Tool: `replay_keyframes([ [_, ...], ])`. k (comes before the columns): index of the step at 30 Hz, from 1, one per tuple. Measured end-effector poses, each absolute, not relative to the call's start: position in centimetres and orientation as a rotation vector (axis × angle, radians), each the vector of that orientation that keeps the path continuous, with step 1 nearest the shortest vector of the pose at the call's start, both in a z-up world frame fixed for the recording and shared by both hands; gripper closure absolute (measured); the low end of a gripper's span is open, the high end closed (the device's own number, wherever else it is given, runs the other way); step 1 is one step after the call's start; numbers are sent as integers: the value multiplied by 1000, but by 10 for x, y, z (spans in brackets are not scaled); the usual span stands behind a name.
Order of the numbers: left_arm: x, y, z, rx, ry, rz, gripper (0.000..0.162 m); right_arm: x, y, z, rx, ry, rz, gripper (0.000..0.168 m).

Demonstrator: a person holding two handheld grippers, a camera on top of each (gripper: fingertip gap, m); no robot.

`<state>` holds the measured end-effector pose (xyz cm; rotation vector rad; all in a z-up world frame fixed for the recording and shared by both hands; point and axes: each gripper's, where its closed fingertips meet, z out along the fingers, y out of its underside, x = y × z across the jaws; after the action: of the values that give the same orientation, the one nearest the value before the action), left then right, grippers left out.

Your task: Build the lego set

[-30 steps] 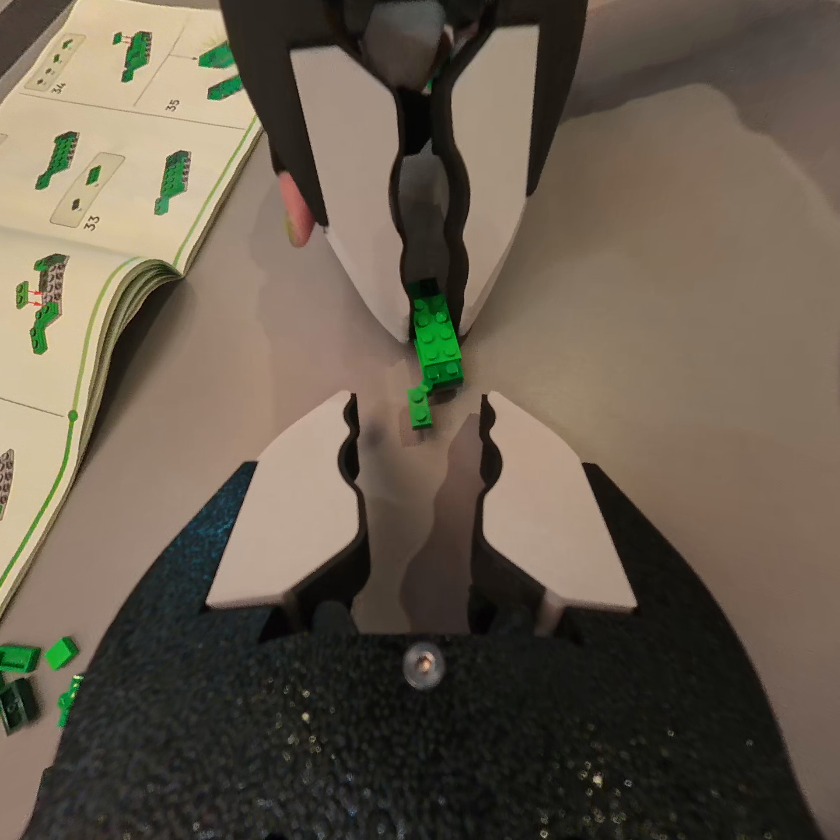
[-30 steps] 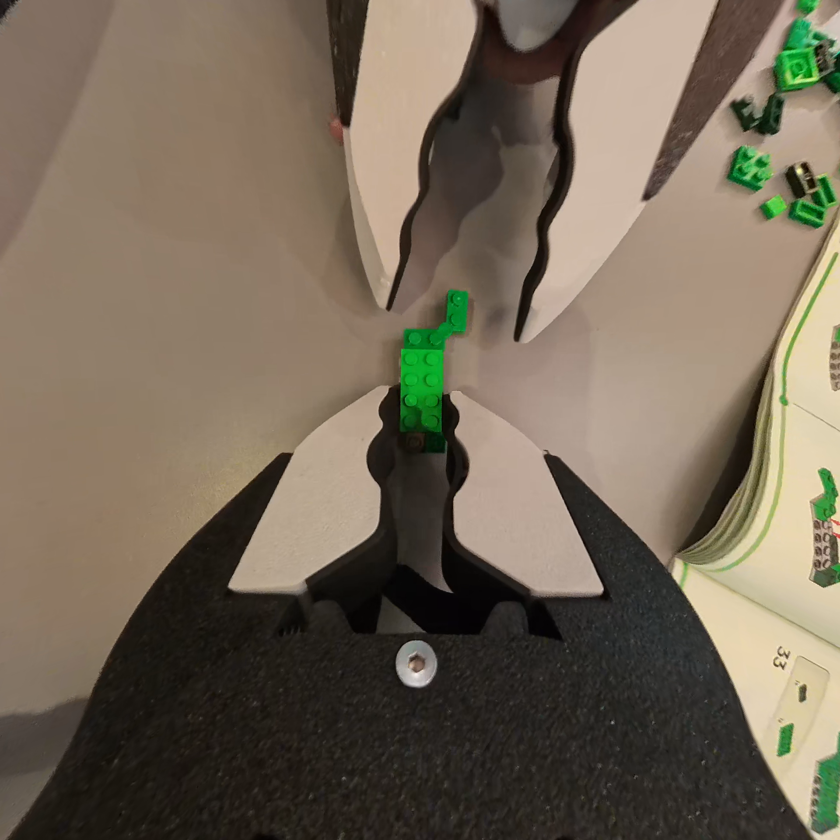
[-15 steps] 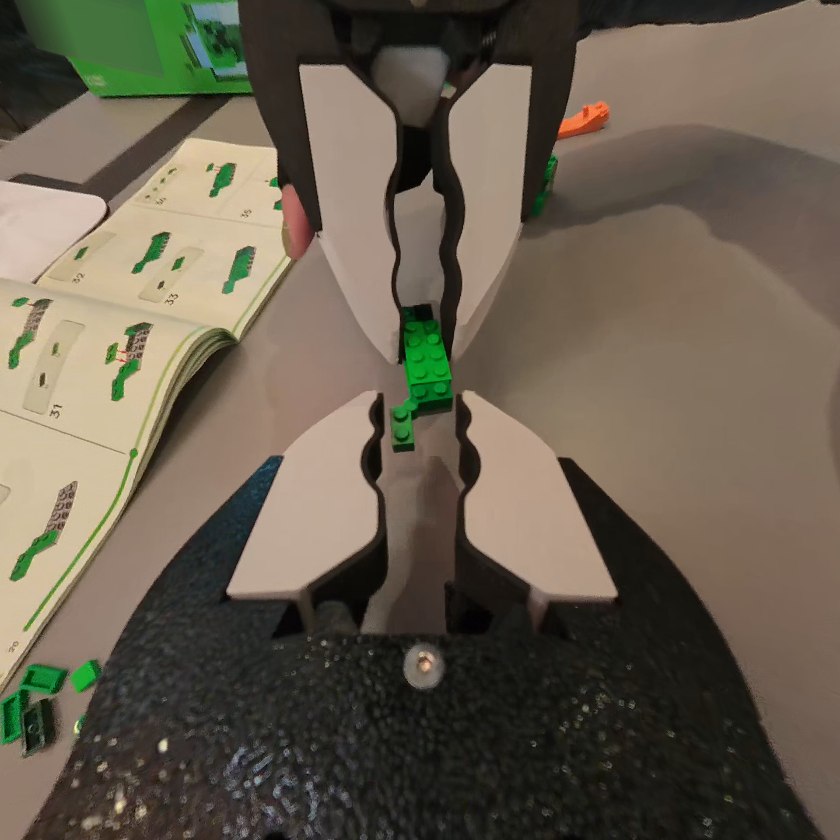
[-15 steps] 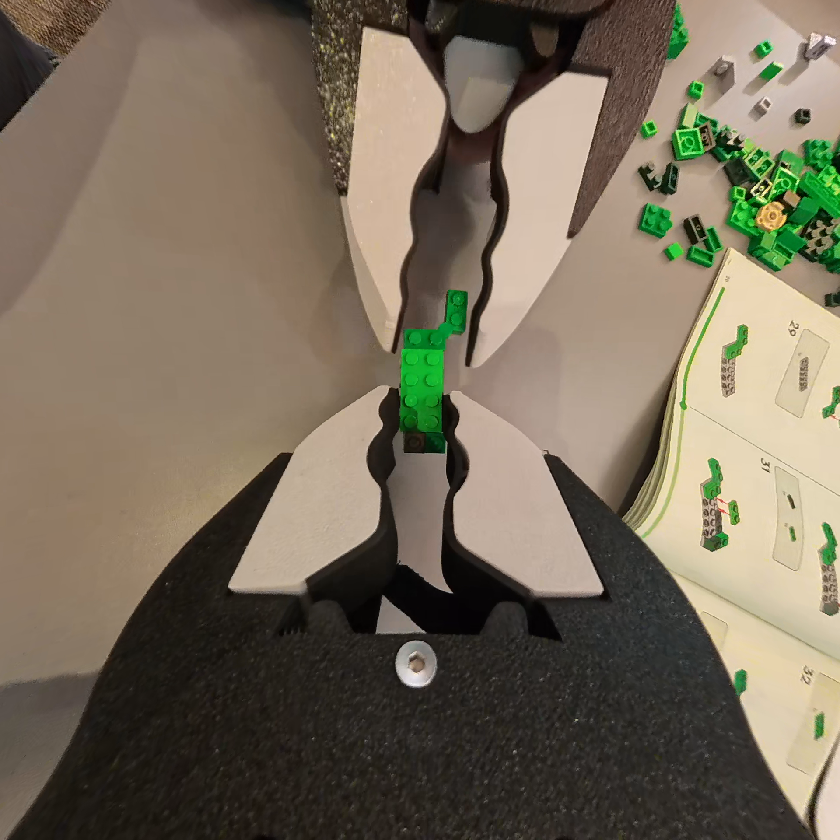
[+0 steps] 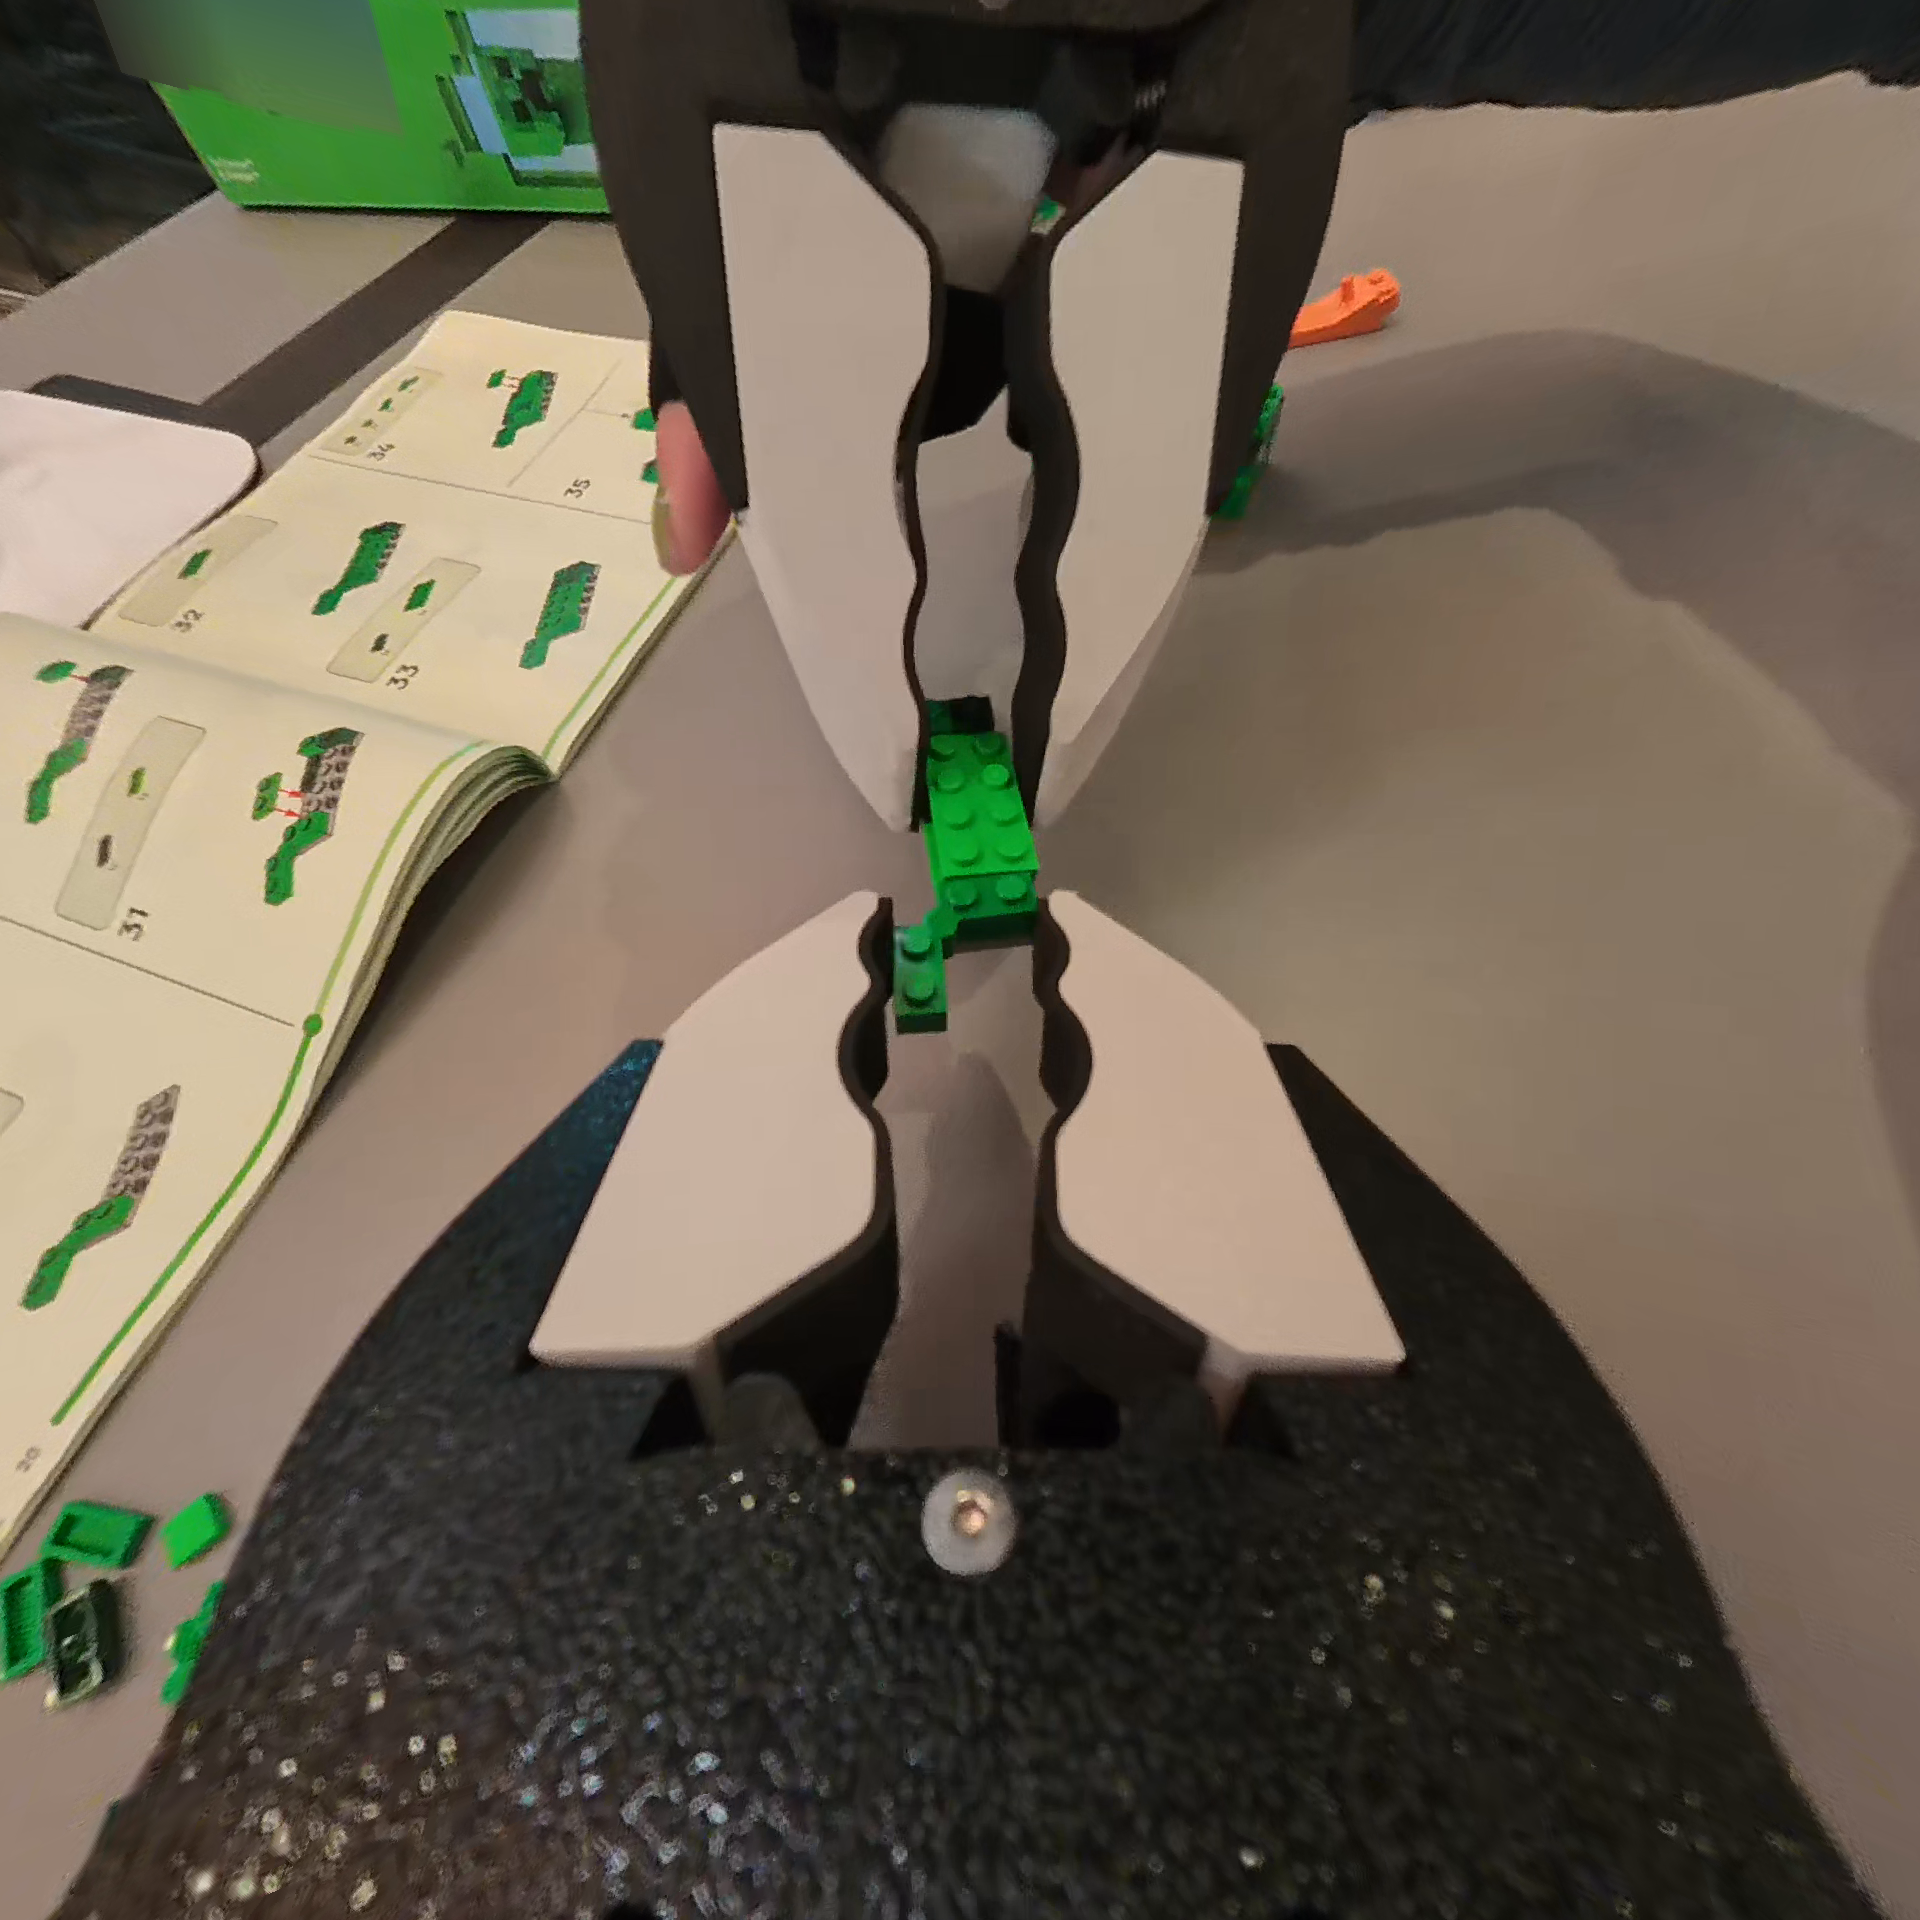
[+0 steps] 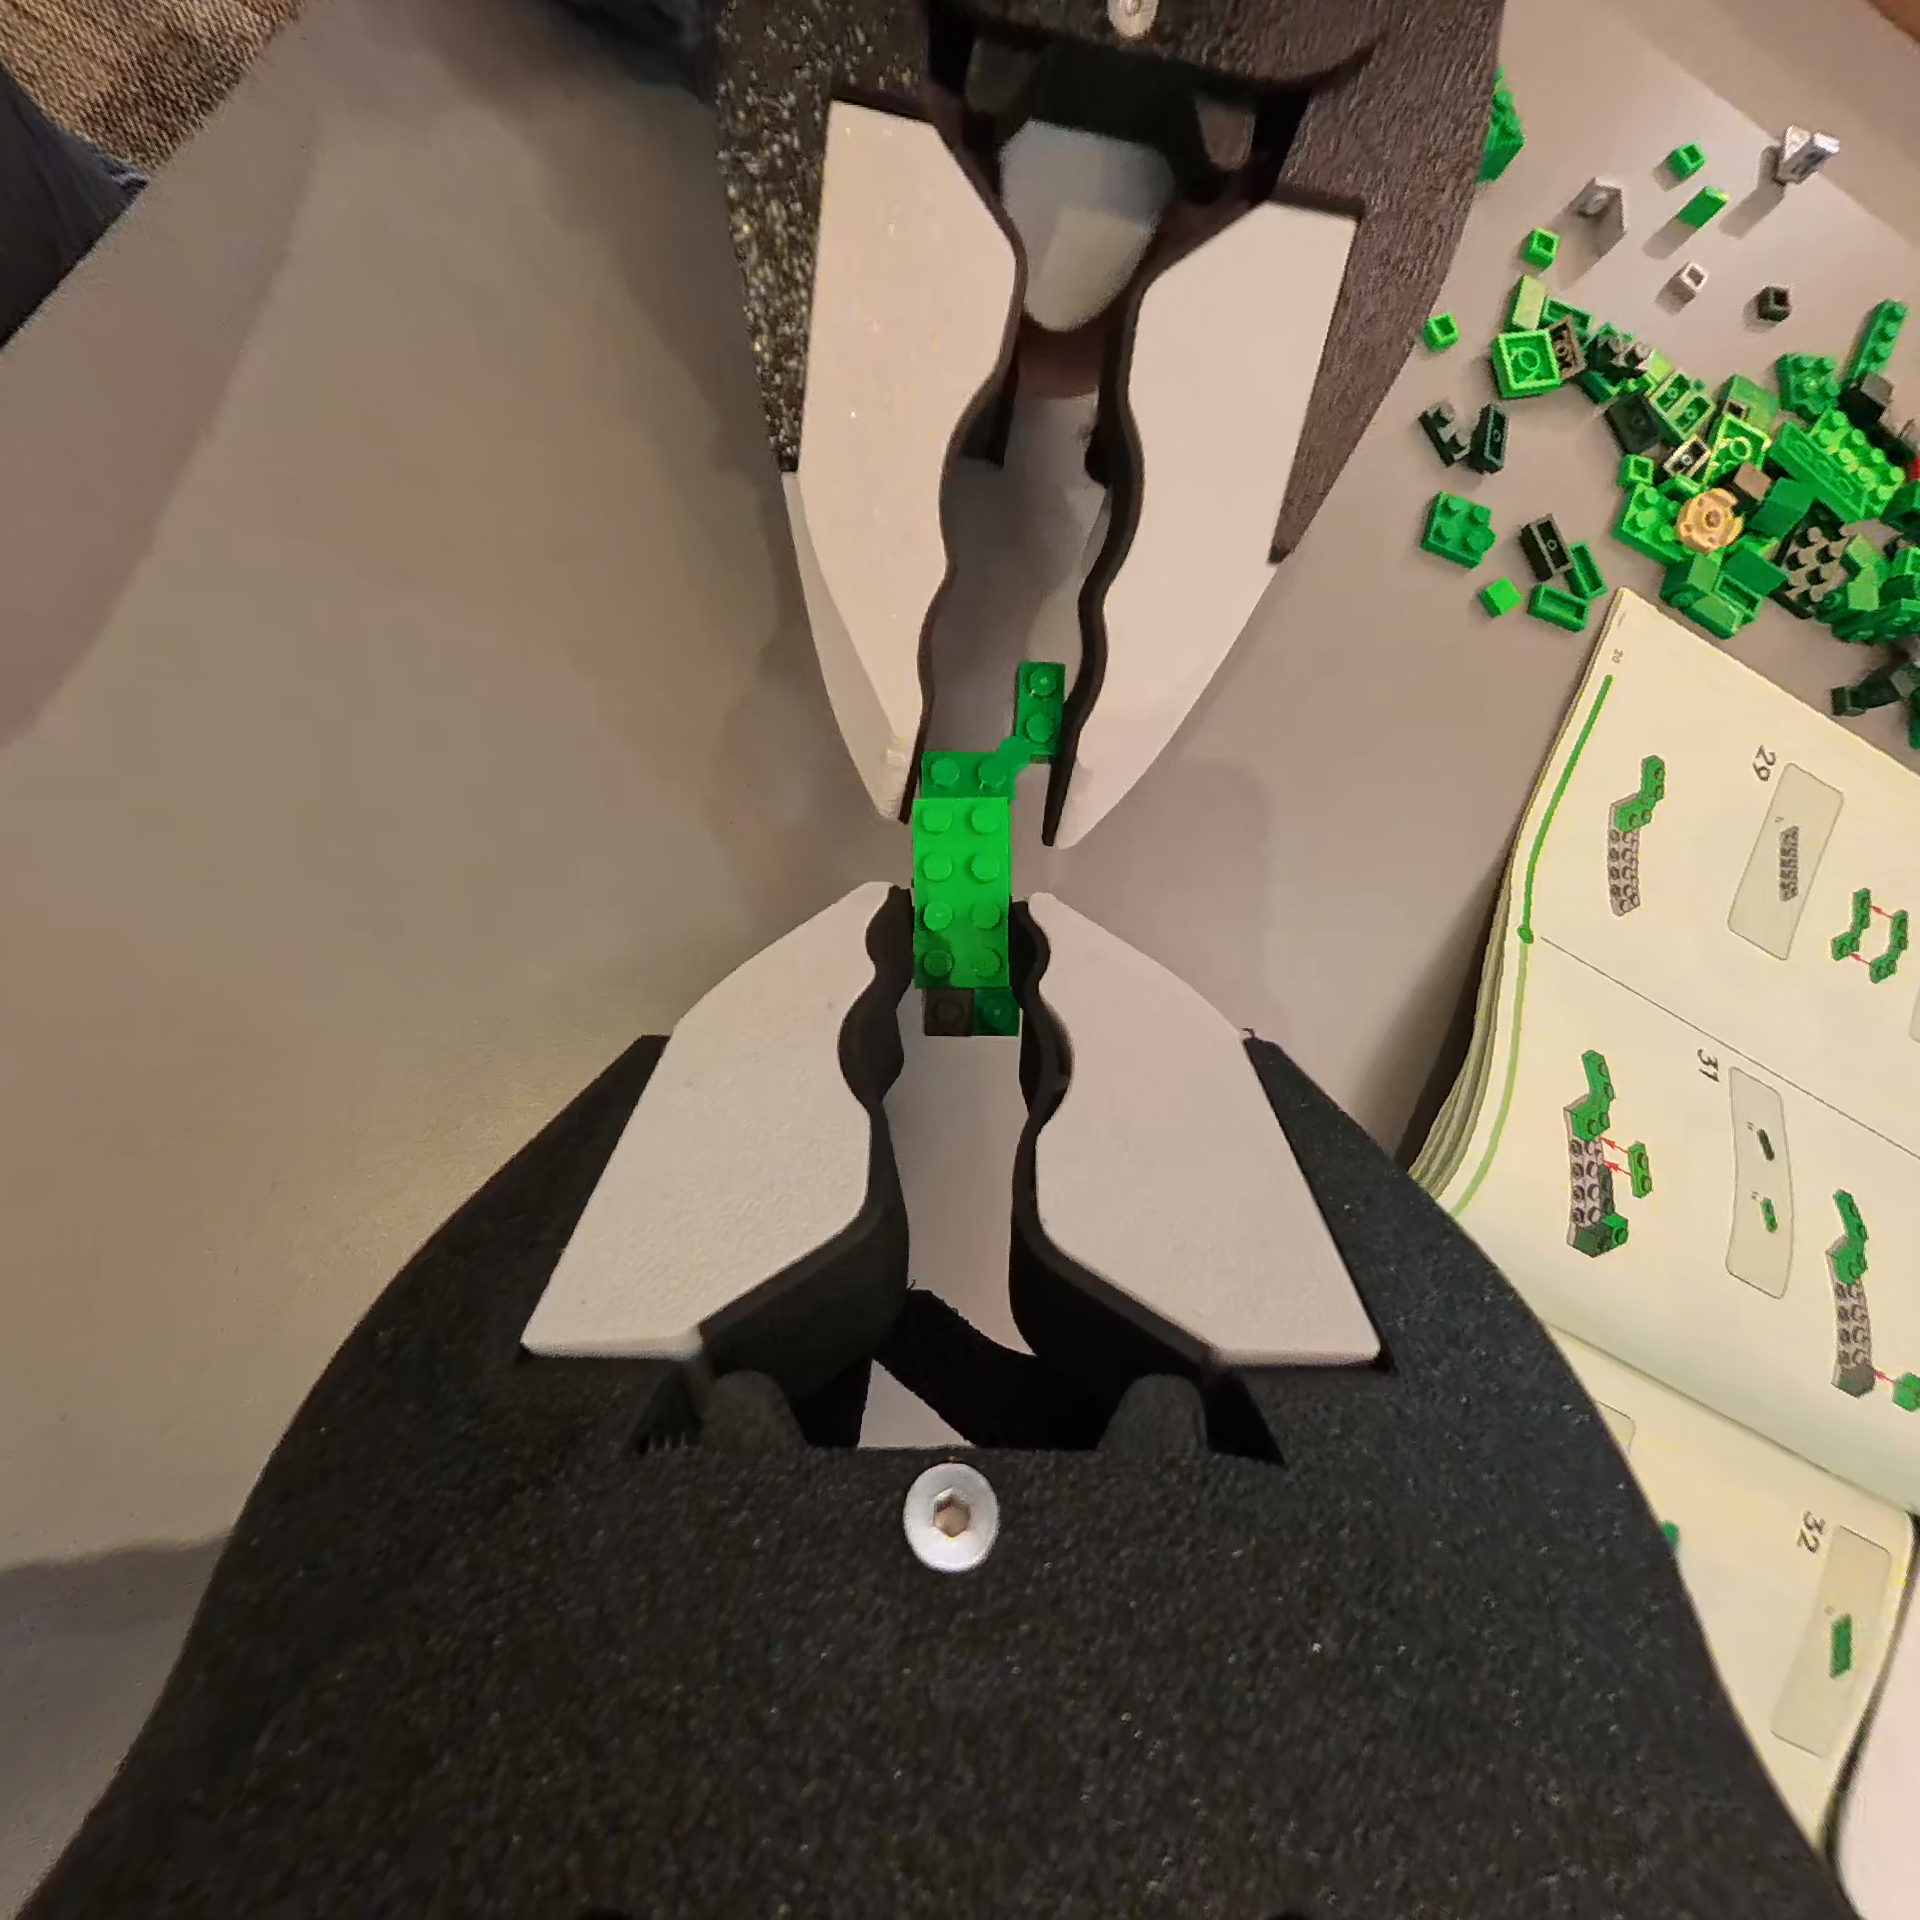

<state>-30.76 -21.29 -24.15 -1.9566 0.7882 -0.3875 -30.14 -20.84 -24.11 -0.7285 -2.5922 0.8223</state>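
Observation:
A small green brick assembly (image 6: 961,894) is a stack of studded plates with a thin angled plate (image 6: 1039,712) sticking out at its far end. My right gripper (image 6: 961,896) is shut on the stack's near end and holds it above the grey table. My left gripper (image 6: 977,831) faces it from the other side, partly open, its fingers on either side of the angled plate. In the left wrist view the angled plate (image 5: 920,977) lies against the left finger of my left gripper (image 5: 961,909), with a gap to the right finger. The right gripper (image 5: 975,826) comes in from above.
An open instruction booklet (image 5: 260,779) lies left of the grippers; it also shows in the right wrist view (image 6: 1714,1039). A pile of loose green and grey bricks (image 6: 1745,468) lies beyond it. A green box (image 5: 395,104) and an orange piece (image 5: 1345,312) sit farther back. The tips of both grippers are at nearly the same place.
My left gripper has narrowed and moved forward, so its fingers now flank the angled plate. The right gripper still holds the assembly. Both views have tilted up and show more of the table.

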Motion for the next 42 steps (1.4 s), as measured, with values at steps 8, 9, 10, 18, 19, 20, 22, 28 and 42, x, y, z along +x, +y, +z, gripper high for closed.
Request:
replay_keyframes([
  [8, -330, -201, -229, -1957, 570, -345, 137, -323, -194, -220, -665, -2264, 642, 134],
  [9, -333, -200, -226, -1954, 527, -353, 137, -329, -190, -210, -635, -2148, 593, 126],
  [10, -337, -199, -223, -1949, 485, -361, 137, -332, -187, -201, -608, -2035, 539, 118],
  [18, -344, -198, -218, -1940, 376, -415, 137, -338, -197, -200, -281, -1619, -150, 122],
  [19, -344, -198, -218, -1944, 375, -413, 137, -339, -198, -199, -265, -1590, -183, 126],
  [20, -343, -198, -218, -1943, 378, -417, 137, -341, -199, -201, -256, -1587, -208, 130],
  [22, -341, -198, -218, -1941, 380, -420, 137, -345, -196, -203, -261, -1577, -248, 131],
  [28, -340, -199, -217, -1938, 384, -430, 137, -350, -188, -206, -233, -1570, -321, 143],
  [42, -335, -199, -220, -1956, 413, -410, 137, -348, -184, -208, -183, -1605, -394, 154],
])
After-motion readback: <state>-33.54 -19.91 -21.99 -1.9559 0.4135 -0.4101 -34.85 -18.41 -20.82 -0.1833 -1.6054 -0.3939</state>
